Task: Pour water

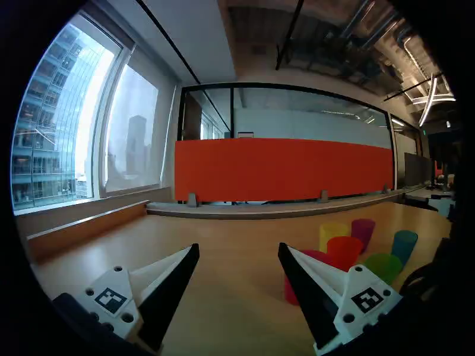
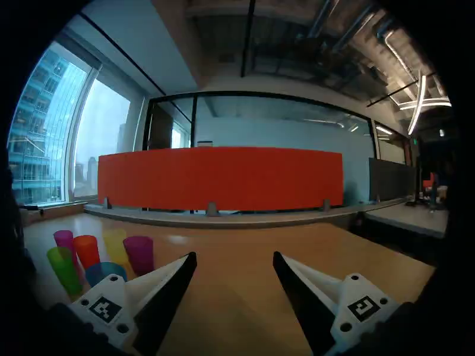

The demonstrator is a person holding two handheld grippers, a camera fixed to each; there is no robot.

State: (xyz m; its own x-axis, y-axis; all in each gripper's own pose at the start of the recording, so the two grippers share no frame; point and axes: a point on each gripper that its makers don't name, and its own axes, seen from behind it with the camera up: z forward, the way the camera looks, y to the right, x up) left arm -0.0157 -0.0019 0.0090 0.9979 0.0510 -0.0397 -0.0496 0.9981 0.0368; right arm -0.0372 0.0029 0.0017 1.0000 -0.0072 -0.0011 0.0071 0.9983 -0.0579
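L gripper (image 1: 237,245) spread | R gripper (image 2: 234,254) spread | pink cup (image 1: 290,292) part-hidden

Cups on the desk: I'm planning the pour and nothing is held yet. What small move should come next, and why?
Probably swing the right hand-held gripper toward its left, to the purple cup. Both it and the left hand-held gripper stand open and empty, and the cups cluster off to that side, the purple one nearest the gap between its fingers.
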